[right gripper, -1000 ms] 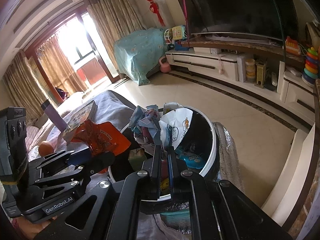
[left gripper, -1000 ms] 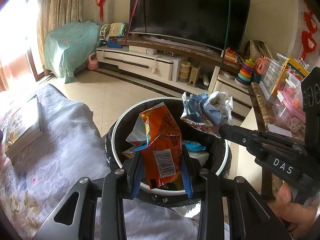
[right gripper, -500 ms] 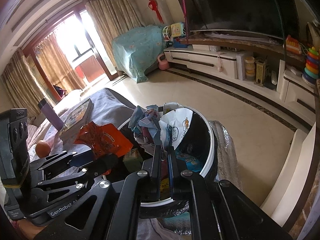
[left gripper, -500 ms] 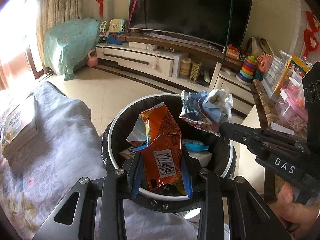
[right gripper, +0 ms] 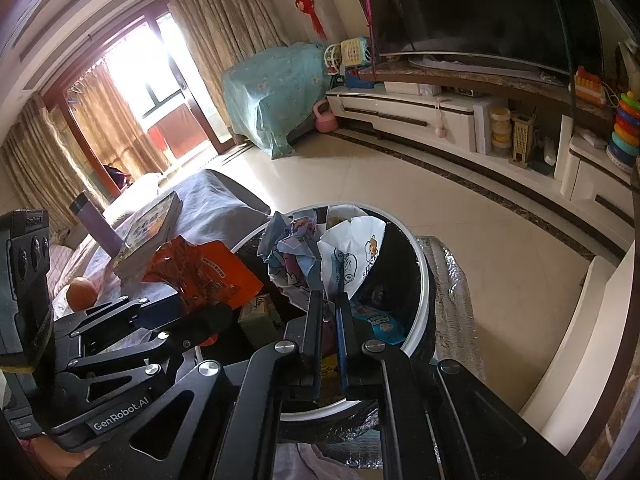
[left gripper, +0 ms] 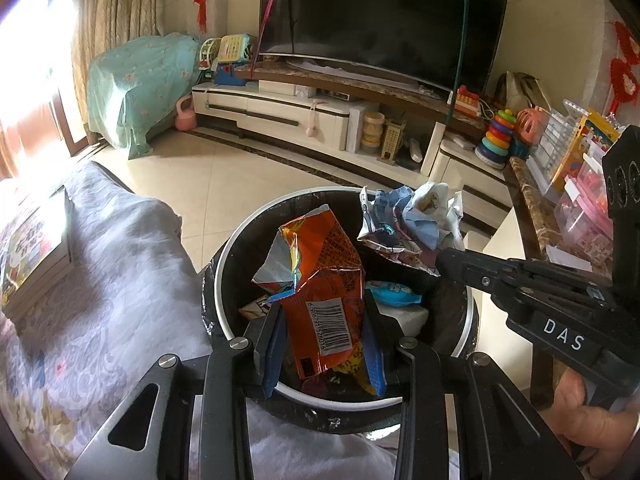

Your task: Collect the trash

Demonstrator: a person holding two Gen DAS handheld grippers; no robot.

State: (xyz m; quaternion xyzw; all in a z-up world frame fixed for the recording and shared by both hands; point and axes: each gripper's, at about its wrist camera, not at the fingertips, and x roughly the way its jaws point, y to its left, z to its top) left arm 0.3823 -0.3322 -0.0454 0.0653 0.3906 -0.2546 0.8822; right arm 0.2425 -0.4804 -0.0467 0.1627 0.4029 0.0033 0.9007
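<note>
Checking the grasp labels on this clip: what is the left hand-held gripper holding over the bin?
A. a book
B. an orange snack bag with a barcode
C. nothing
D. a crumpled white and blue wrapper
B: in the left wrist view the left hand-held gripper is clamped on the orange snack bag above the bin.

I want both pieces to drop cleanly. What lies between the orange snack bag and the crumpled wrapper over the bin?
Nothing: the left wrist view shows a bare gap between orange snack bag and crumpled wrapper, with only the trash bin below.
</note>
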